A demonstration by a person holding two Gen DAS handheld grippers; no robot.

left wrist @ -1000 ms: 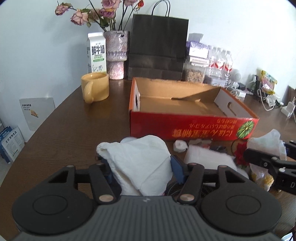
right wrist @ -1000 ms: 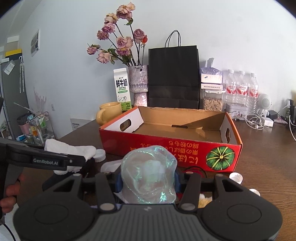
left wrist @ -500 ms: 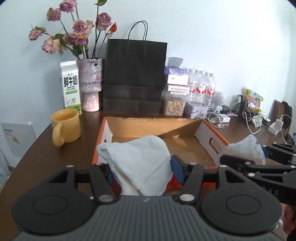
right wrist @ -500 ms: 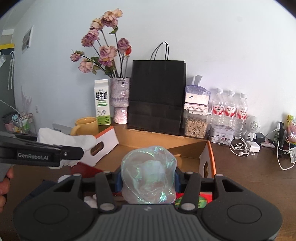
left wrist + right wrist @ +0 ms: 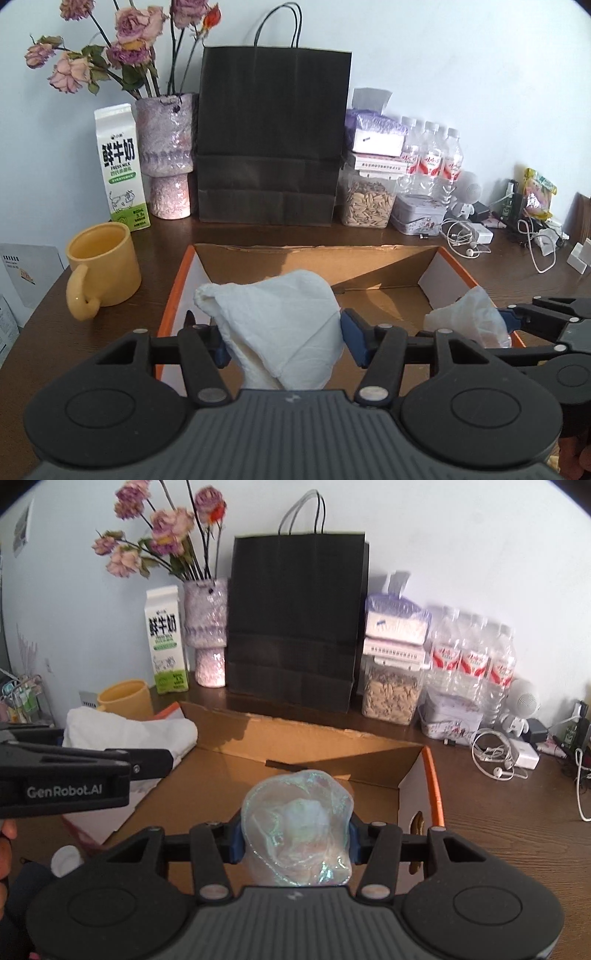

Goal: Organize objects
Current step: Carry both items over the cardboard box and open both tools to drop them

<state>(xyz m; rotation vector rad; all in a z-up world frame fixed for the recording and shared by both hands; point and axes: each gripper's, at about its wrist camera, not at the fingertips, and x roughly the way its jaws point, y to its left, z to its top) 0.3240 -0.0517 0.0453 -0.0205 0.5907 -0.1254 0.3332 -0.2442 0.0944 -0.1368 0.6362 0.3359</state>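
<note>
My left gripper [image 5: 282, 341] is shut on a crumpled white cloth [image 5: 280, 332], which it holds over the near left part of an open cardboard box [image 5: 314, 258] with an orange rim. My right gripper [image 5: 295, 843] is shut on a shiny iridescent plastic wrapper [image 5: 297, 830], held above the box's floor [image 5: 258, 775]. The right gripper [image 5: 491, 321] also shows at the right of the left wrist view with its wrapper. In the right wrist view the left gripper [image 5: 173, 753] enters from the left, the white cloth [image 5: 129, 731] on it.
Behind the box stand a yellow mug [image 5: 103, 269], a milk carton [image 5: 122, 166], a vase of dried roses [image 5: 170, 155], a black paper bag [image 5: 269, 140], a jar of seeds [image 5: 365, 199], water bottles [image 5: 432, 158] and a tin. Cables and chargers [image 5: 480, 236] lie at the right.
Both grippers have moved forward from in front of the box's red wall to over its open top, each still holding its load. The box now lies directly below them.
</note>
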